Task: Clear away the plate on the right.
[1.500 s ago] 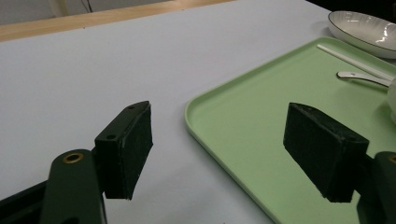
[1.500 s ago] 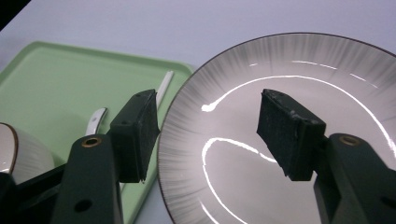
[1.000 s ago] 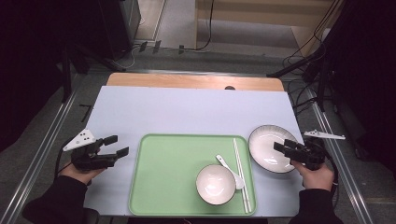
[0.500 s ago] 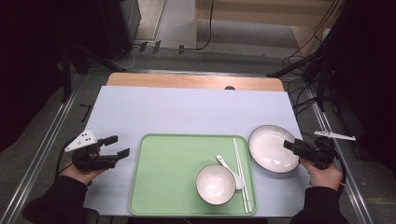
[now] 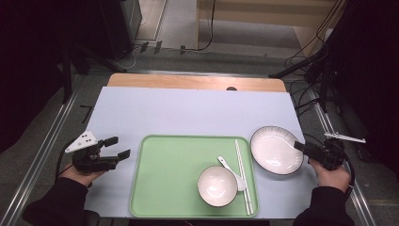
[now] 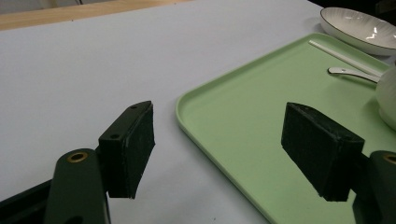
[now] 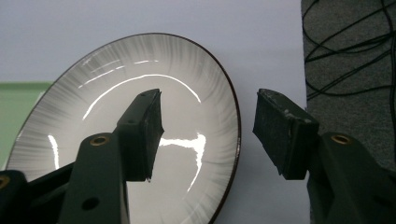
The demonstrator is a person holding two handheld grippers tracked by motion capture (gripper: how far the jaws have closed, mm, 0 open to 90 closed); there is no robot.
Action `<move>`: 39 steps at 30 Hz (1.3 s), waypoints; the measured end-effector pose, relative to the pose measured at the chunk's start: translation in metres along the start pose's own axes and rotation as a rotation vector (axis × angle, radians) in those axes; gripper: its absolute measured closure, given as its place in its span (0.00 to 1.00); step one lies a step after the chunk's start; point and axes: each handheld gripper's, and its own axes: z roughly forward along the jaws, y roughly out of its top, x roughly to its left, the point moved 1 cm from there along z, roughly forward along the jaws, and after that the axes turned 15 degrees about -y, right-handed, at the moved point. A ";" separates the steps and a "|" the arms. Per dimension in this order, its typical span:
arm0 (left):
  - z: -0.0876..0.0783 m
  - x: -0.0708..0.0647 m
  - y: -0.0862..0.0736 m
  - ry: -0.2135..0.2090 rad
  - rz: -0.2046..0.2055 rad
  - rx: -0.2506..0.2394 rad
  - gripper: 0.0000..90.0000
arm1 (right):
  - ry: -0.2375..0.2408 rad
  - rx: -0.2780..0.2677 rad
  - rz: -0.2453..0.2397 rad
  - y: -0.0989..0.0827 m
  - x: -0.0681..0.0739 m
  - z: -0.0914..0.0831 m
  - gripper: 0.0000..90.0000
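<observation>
Plate (image 5: 275,150) sits on the pale table cover (image 5: 188,110), just off the right edge of the green tray (image 5: 164,188), directly in front of the right gripper (image 5: 301,147). In the right gripper view the plate's dark rim (image 7: 236,135) runs up through the gap between the two black jaws: one jaw hangs over the white, ribbed inside of the plate, the other stands outside the rim over the table cover. The jaws are well apart, and neither pad presses on the plate; they have just been closing a little, with the rim between them. From the high view the gripper's tips lie at the plate's near right edge, with the right hand (image 5: 331,174) behind them, close to the table's right side.

The left gripper (image 5: 117,147) is held by the left hand (image 5: 84,172) on the far side of the tray from the plate, its jaws pointing toward the tray's left edge. In the left gripper view its jaws stand wide, with nothing between them but table cover and the tray's near corner (image 6: 187,105).

On the tray, ahead and to the right of the left gripper, lie a small white bowl (image 5: 217,186), a white spoon (image 5: 230,167) touching the bowl's upper right, and a pair of white chopsticks (image 5: 243,176) along the tray's right edge, between the bowl and the plate.
</observation>
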 end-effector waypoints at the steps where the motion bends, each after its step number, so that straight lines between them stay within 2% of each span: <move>1: 0.000 0.000 0.000 0.001 -0.001 0.001 0.29 | -0.003 0.004 -0.002 0.000 -0.001 0.002 0.48; 6: 0.000 0.000 0.001 0.003 -0.015 -0.004 0.29 | -0.020 0.029 0.010 -0.001 -0.004 0.011 0.52; 8: 0.001 0.000 0.000 0.000 -0.021 -0.004 0.29 | -0.039 0.029 0.008 -0.002 -0.004 0.015 0.57; 10: 0.001 0.000 0.000 0.001 -0.018 -0.002 0.29 | -0.036 0.014 0.019 -0.004 -0.004 0.020 0.61; 13: 0.001 0.000 0.001 0.001 -0.014 -0.003 0.29 | -0.025 0.028 0.029 -0.007 -0.003 0.028 0.66; 17: 0.001 0.001 0.001 0.001 -0.018 -0.002 0.29 | -0.018 0.046 0.000 -0.009 0.003 0.035 0.71; 19: 0.002 0.001 0.000 0.000 -0.018 -0.001 0.29 | -0.003 0.038 0.004 -0.009 0.006 0.037 0.73; 26: 0.003 0.001 0.001 -0.001 -0.024 0.004 0.29 | 0.022 0.062 0.078 -0.007 0.000 0.038 0.82; 29: 0.003 0.001 0.001 0.001 -0.022 0.002 0.30 | 0.048 0.079 0.106 -0.006 -0.003 0.038 0.85; 31: 0.003 0.001 0.001 0.001 -0.022 0.003 0.30 | 0.057 0.076 0.109 -0.004 -0.004 0.036 0.87; 36: 0.003 0.001 0.001 0.000 -0.021 0.003 0.30 | 0.098 0.058 0.153 -0.001 -0.009 0.030 0.94; 39: 0.003 0.001 0.001 -0.002 -0.031 0.002 0.30 | 0.113 0.071 0.192 0.000 -0.011 0.027 0.95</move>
